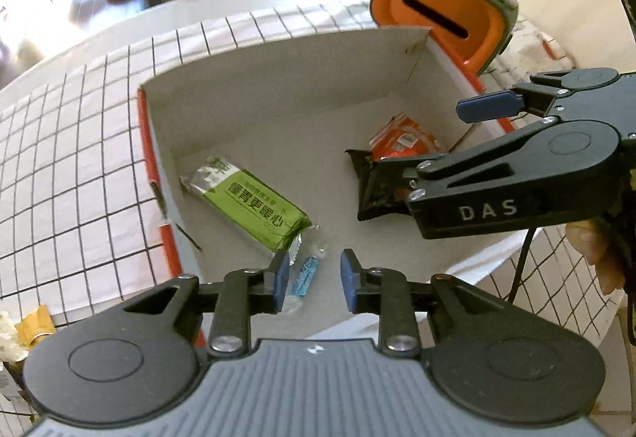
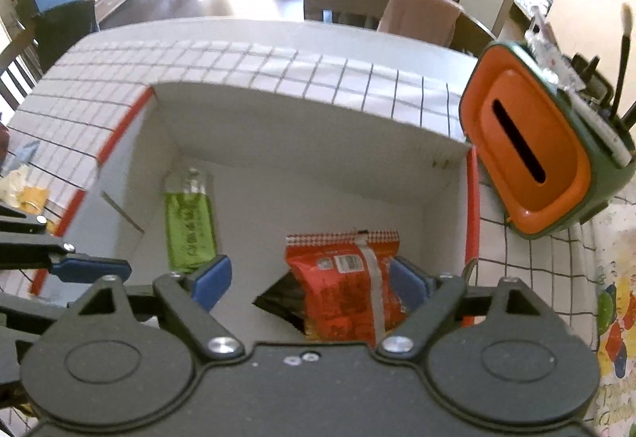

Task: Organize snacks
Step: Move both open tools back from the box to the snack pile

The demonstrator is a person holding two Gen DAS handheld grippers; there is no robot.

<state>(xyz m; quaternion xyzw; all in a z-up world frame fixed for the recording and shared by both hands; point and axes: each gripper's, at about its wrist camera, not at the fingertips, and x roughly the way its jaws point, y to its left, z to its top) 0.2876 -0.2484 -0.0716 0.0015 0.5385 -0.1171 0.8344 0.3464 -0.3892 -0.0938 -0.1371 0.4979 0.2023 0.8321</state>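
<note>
Jaws apart over box [image 1: 278, 87] on grid-checked tablecloth [image 1: 79, 167], chairs [image 2: 421, 16] behind

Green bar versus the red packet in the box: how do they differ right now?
The green bar is long, slim and lies flat on the box floor; the red packet is wider, puffy and rests partly on a black packet. The green bar sits toward the box's left side, the red packet toward its right. Both lie loose inside the box, gripped by neither gripper.
</note>
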